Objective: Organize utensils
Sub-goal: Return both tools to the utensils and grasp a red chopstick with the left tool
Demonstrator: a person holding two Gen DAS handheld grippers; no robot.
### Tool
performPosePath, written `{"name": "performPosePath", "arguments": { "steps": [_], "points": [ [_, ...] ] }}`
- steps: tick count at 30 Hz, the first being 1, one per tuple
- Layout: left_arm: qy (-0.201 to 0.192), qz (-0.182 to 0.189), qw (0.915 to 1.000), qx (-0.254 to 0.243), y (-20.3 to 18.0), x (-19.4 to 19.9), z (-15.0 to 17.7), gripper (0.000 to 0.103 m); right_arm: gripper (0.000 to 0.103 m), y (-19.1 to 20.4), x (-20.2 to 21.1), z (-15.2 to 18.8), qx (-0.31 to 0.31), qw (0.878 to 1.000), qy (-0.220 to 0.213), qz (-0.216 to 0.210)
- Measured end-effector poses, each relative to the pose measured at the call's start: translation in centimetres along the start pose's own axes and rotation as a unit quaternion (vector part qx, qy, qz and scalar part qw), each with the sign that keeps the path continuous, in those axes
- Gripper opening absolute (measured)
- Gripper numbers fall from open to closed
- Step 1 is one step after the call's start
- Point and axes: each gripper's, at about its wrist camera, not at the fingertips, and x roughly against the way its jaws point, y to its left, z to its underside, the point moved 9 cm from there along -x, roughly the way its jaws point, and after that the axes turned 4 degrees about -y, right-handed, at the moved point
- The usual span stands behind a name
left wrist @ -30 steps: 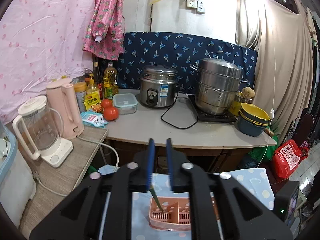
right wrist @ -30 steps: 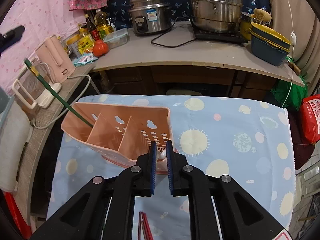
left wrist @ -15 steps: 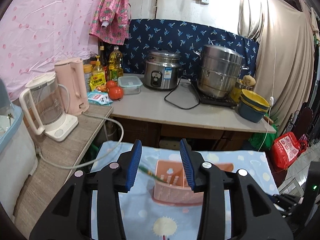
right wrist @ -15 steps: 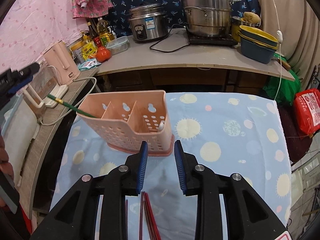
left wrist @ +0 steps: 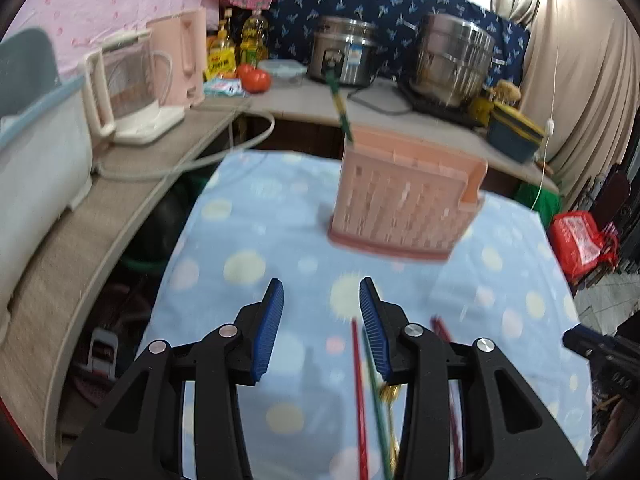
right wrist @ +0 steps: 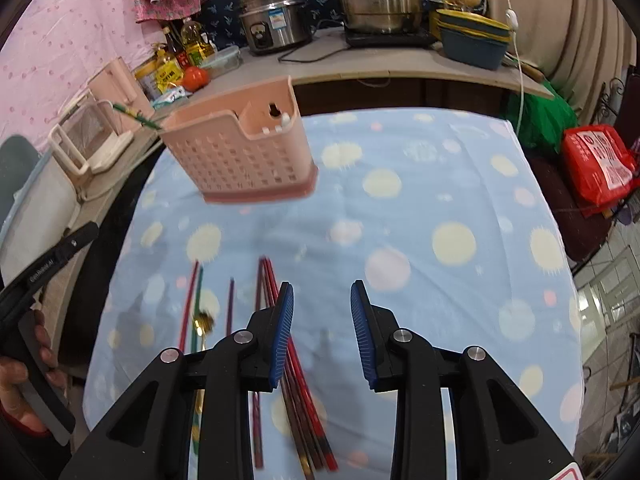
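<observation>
A pink slotted utensil holder (left wrist: 404, 204) (right wrist: 244, 152) stands on the blue dotted cloth (left wrist: 256, 240). A green chopstick (left wrist: 340, 108) (right wrist: 134, 114) leans out of its left end. A white utensil tip (right wrist: 285, 122) shows in its right compartment. My left gripper (left wrist: 320, 320) is open and empty, low over the cloth. Red and green chopsticks (left wrist: 358, 392) and a gold spoon (left wrist: 390, 394) lie just under its right finger. My right gripper (right wrist: 322, 328) is open and empty above several red chopsticks (right wrist: 296, 364). More chopsticks and the gold spoon (right wrist: 203, 322) lie left of them.
A counter (right wrist: 360, 64) behind the table holds a rice cooker (left wrist: 344, 58), a steel steamer pot (left wrist: 454, 60), stacked bowls (right wrist: 472, 38), bottles and tomatoes. A pink kettle (left wrist: 182, 64) and a blender jug (left wrist: 128, 88) stand on the left shelf. A red bag (right wrist: 598, 160) lies at right.
Both grippers have opened wide and pulled back and down from the holder toward the near end of the table. The green chopstick stays in the holder. The loose chopsticks have come into view.
</observation>
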Motion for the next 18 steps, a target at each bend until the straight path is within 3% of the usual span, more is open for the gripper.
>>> {"name": "performPosePath", "arguments": {
  "steps": [9,18],
  "points": [
    [0.076,0.006,0.9970,-0.007,-0.4,0.3,10.4,0.038,0.029,-1.7,0.3,8.9,-0.018,0.999,0.043,-0.003],
    [0.121,0.028,0.9918,-0.030,-2.5,1.4,17.5,0.038,0.029,-2.4,-0.1,13.5,-0.035,0.997,0.063,-0.006]
  ]
}}
